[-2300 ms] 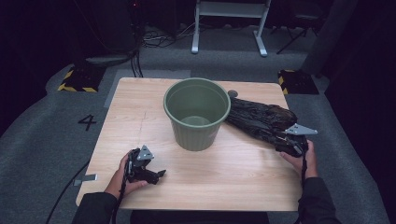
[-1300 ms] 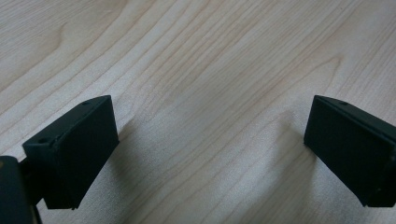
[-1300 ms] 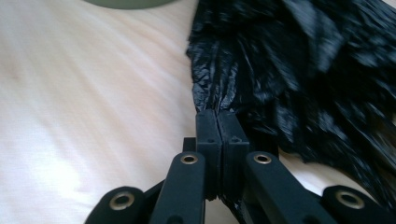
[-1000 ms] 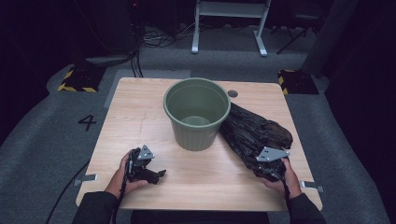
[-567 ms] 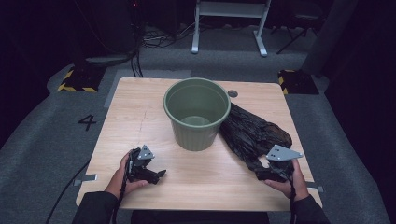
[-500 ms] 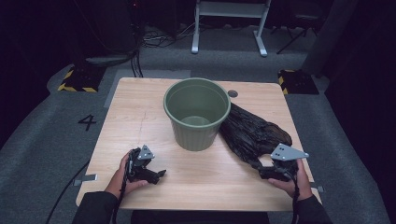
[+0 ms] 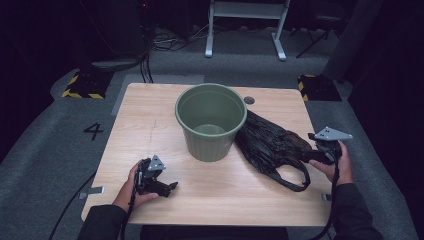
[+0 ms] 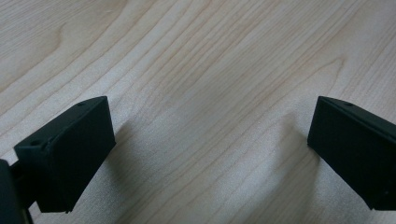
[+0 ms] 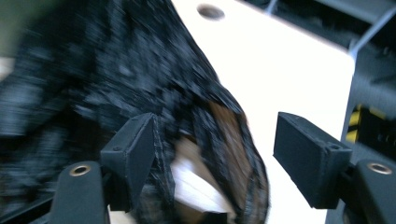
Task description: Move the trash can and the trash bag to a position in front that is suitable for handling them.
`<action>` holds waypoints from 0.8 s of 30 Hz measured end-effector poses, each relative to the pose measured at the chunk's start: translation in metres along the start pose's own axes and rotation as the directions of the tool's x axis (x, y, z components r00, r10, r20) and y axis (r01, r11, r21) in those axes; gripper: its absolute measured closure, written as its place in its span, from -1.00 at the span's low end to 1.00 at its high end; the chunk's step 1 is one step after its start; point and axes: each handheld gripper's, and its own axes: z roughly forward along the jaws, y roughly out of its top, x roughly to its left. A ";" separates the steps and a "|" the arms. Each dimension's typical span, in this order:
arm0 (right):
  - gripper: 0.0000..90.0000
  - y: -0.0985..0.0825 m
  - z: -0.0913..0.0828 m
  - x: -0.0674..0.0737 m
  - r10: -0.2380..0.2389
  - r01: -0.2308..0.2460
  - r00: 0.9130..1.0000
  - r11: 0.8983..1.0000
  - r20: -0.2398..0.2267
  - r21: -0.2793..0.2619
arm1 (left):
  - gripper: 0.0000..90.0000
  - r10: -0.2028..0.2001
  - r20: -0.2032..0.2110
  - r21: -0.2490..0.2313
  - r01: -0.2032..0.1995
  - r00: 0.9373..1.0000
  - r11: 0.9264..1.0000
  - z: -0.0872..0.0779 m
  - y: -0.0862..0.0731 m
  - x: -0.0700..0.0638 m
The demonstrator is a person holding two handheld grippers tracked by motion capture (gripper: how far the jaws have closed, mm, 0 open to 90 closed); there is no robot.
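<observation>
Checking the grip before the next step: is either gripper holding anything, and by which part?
Nothing is held. The right gripper has just opened around the crumpled black plastic bag's edge; the left gripper stands open over bare wood.

I work in a dark lab or studio. My light wooden table (image 7: 150, 130) stands on grey carpet (image 7: 45, 150) marked with a black number 4 (image 7: 93, 131). Yellow-and-black striped floor blocks (image 7: 80, 85), loose black cables (image 7: 165, 42) and a white metal stand (image 7: 245, 25) lie beyond.

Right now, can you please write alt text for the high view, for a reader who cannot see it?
A green bucket stands on a wooden table, with a crumpled black plastic bag beside it. The right claw is at the bag's edge; the left claw rests on the table.
</observation>
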 end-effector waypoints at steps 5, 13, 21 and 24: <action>-0.19 -0.016 0.030 -0.016 0.074 -0.067 0.995 0.992 -0.062 0.104 | -0.98 0.000 0.000 0.000 0.000 1.000 1.000 0.000 0.000 0.000; 0.62 -0.021 0.044 0.003 0.018 0.014 0.980 0.988 -0.198 0.157 | -0.98 0.000 0.000 0.000 0.000 1.000 1.000 0.000 0.000 0.000; 0.80 -0.020 0.024 0.046 -0.076 0.110 0.945 0.990 -0.319 0.088 | -0.99 -0.005 -0.001 0.004 0.005 1.000 1.000 0.000 0.001 0.000; 0.80 -0.020 0.021 0.058 -0.094 0.124 0.933 0.990 -0.347 0.063 | -0.99 -0.012 -0.008 0.001 0.012 1.000 1.000 0.001 0.001 -0.001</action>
